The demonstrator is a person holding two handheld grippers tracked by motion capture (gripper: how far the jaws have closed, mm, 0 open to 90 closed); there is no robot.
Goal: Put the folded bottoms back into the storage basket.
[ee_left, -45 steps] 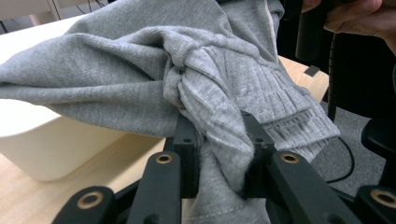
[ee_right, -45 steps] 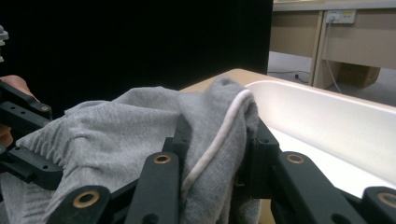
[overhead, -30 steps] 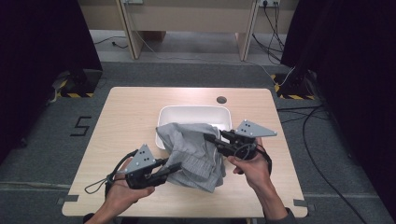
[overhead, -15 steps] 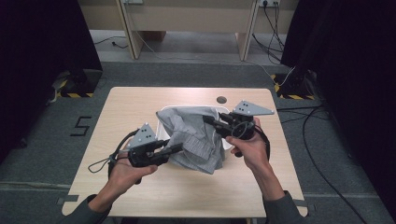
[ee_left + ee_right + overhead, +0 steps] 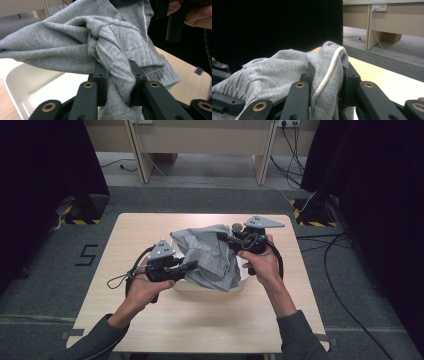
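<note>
One grey garment (image 5: 210, 255) hangs over one white tub (image 5: 37, 82) (on one table (image 5: 200, 315)). Two grippers, left gripper (image 5: 192, 265) and right gripper (image 5: 222, 236), each clamp its cloth.

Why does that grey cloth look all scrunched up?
Each claw pinches a bunch of the grey cloth, so it hangs crumpled over the white tub instead of lying flat. Nothing looks torn or spilled.

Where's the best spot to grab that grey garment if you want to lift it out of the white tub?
Probably by its edges, one from each side, as now: the left gripper pinches a bunched fold and the right gripper a white-piped hem, so the grey garment hangs spread over the white tub.
</note>
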